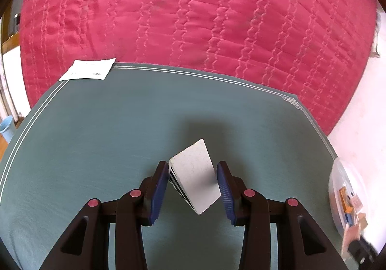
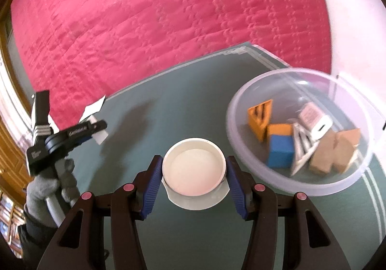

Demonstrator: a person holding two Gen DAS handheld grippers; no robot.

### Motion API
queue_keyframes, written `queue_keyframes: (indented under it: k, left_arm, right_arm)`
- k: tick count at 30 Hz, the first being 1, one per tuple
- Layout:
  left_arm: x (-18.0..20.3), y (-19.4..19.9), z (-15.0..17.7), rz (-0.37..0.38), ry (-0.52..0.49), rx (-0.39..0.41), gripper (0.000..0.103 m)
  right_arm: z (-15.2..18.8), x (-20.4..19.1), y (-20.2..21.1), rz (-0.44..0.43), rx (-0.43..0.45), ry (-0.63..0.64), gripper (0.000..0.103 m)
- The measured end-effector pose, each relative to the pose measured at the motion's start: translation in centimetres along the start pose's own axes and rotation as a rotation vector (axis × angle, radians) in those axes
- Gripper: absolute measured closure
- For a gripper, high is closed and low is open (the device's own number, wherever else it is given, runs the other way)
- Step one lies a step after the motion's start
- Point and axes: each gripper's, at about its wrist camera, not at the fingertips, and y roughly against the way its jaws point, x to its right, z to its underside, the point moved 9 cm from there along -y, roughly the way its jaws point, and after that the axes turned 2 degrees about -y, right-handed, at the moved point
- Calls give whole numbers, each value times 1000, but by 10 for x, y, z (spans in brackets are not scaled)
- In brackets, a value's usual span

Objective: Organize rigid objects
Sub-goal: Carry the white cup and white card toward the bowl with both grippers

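Gripping white block (image 1: 194,177), white cup (image 2: 194,171)

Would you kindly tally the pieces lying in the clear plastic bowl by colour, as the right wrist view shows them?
Orange pieces: 2
Blue block: 1
Brown blocks: 2
White pieces: 2
Pink piece: 1
Total: 8, though blur leaves the white and brown counts uncertain.

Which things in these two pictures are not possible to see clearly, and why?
- Clear bowl, left wrist view: cut off by the right edge, contents blurred.
- Pink box in the bowl, right wrist view: print too blurred to read.
- White block, left wrist view: underside hidden.
- White paper, left wrist view: print too small.
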Motion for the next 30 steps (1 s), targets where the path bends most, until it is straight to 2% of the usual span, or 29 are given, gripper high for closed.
queue_keyframes:
  k: [13,30]
  left_arm:
    - [41,12,6,48,-83,12,59]
    - [99,33,25,104,-199,29,59]
  right_arm:
    - [-36,73,36,149,118,-101,49]
    - [-59,131,31,235,148,-148,49]
